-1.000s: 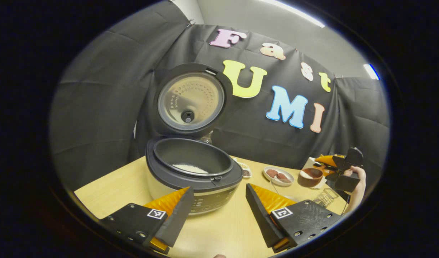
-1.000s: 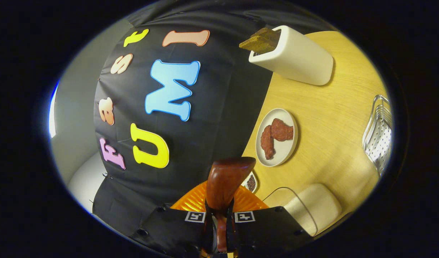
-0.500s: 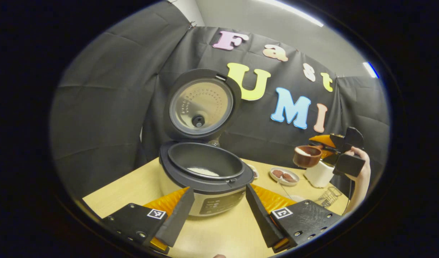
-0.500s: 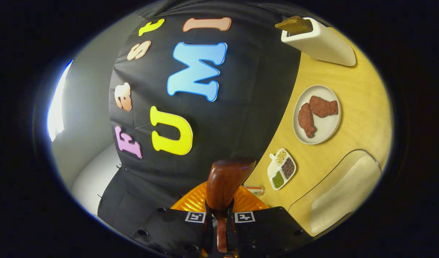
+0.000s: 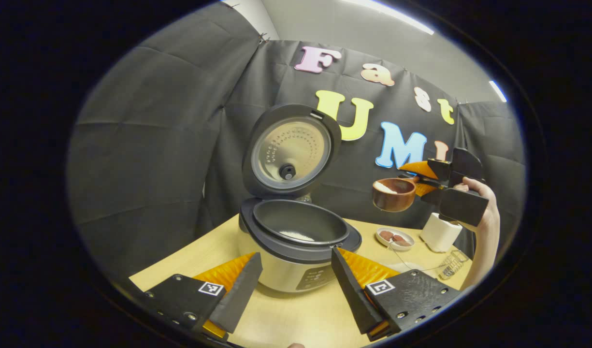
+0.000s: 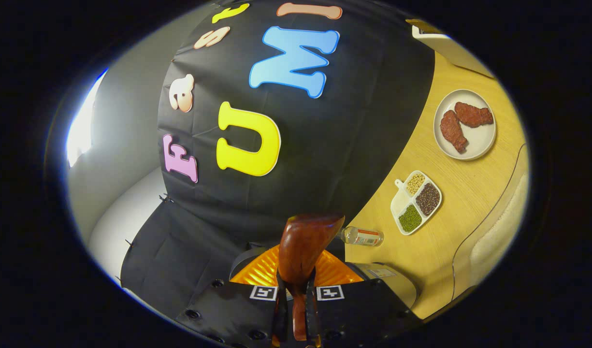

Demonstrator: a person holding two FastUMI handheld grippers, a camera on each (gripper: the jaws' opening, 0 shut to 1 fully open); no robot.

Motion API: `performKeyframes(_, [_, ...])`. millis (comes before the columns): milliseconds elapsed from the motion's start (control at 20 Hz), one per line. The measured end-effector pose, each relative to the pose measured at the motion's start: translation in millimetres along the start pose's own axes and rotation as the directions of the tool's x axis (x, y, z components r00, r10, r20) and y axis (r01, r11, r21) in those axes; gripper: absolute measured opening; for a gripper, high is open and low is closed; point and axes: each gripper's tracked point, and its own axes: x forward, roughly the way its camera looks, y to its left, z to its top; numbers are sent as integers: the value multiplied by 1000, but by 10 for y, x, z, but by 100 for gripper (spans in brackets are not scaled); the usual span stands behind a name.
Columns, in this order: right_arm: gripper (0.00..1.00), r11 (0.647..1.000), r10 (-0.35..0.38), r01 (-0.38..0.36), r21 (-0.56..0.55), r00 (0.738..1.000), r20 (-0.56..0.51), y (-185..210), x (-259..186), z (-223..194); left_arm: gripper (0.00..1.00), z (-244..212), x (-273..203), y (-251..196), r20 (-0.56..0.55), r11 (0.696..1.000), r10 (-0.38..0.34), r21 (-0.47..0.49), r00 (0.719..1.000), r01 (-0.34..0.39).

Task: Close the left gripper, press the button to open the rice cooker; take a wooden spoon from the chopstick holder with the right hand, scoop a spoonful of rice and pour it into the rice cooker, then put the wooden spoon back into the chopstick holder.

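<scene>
While the rice cooker [image 5: 296, 246] is sitting with its lid [image 5: 291, 150] swung fully up at the centre of the left gripper view, the left gripper [image 5: 292, 280] is hovering low in front of it with its two fingers spread wide apart and gripping nothing; the cooker's front panel is showing in the gap between them. A small patch of white rice [image 5: 296, 236] is lying at the bottom of the dark inner pot. At the right of that view, a hand [image 5: 484, 212] is holding the right gripper [image 5: 424, 178] up in the air, to the right of the cooker and higher than its rim. That gripper is carrying the wooden spoon [image 5: 393, 193], whose bowl is pointing toward the cooker with white rice showing inside it. Below the spoon, a white chopstick holder [image 5: 440, 233] is standing on the wooden table [image 5: 296, 319], with a plate [image 5: 395, 239] of two reddish pieces just to its left.

In the right gripper view, the right gripper [image 6: 296, 309] is sitting at the bottom centre, its fingers pressing close together on the spoon's handle [image 6: 299, 256], which is rising between them. At the right of that frame, the plate [image 6: 465, 124], a divided dish of grains [image 6: 416, 202] and a small bottle [image 6: 362, 236] lying on its side are resting on the table [image 6: 450, 241].
</scene>
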Motion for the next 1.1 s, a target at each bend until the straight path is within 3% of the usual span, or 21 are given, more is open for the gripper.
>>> performKeyframes(300, [15, 991, -22, 14, -136, 998, -53, 110, 373, -459, 90, 12, -15, 199, 9, 1000, 29, -5, 1000, -29])
performKeyframes(500, [15, 945, -58, 46, -323, 998, -28, 110, 594, -606, 90, 2, -5, 292, 8, 999, 40, -15, 999, -40])
performKeyframes(750, [15, 838, -99, 41, -545, 992, -77, 109, 813, -938, 91, -23, -4, 377, 11, 998, 47, -38, 999, -46])
performKeyframes(1100, [15, 637, -115, 37, -770, 992, -47, 139, 984, -1121, 90, -39, -44, 519, 16, 996, 80, -37, 997, -79])
